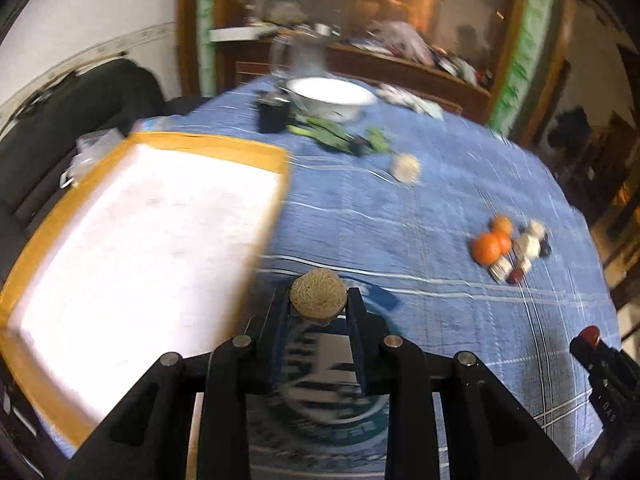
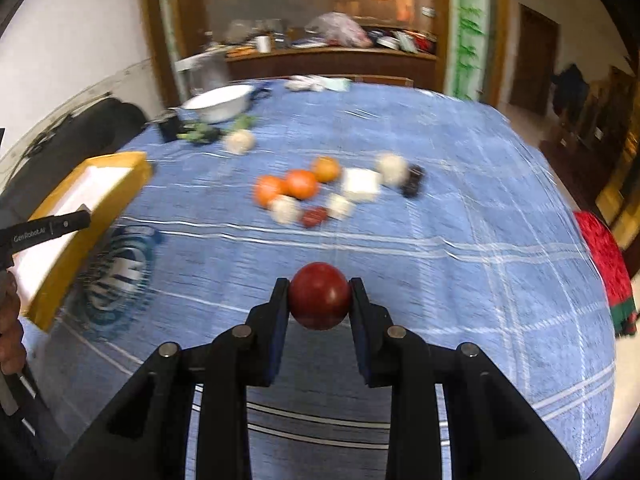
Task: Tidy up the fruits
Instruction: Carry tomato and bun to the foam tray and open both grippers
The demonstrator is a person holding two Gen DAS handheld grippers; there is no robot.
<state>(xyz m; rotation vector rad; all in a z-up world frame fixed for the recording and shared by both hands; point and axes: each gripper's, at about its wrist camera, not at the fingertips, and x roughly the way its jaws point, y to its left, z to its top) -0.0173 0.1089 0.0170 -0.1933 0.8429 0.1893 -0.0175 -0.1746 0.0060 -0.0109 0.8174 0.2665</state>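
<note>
My left gripper (image 1: pixel 319 300) is shut on a round tan rough-skinned fruit (image 1: pixel 318 294), held above the blue cloth just right of a white tray with a yellow rim (image 1: pixel 152 232). My right gripper (image 2: pixel 320 296) is shut on a dark red round fruit (image 2: pixel 319 295) over the cloth. Ahead of it lies a cluster: three oranges (image 2: pixel 301 184), pale round fruits (image 2: pixel 285 209), white blocks (image 2: pixel 361 185), a small red fruit (image 2: pixel 315 216) and a dark item (image 2: pixel 414 180). The same cluster (image 1: pixel 508 246) shows at the right in the left wrist view.
A white bowl (image 1: pixel 332 96) stands at the table's far side with green leaves (image 1: pixel 340 136), a dark box (image 1: pixel 273 114) and a lone pale fruit (image 1: pixel 405 167) near it. A black chair (image 1: pixel 80 104) is at the left. A red cloth (image 2: pixel 604 264) hangs at the right edge.
</note>
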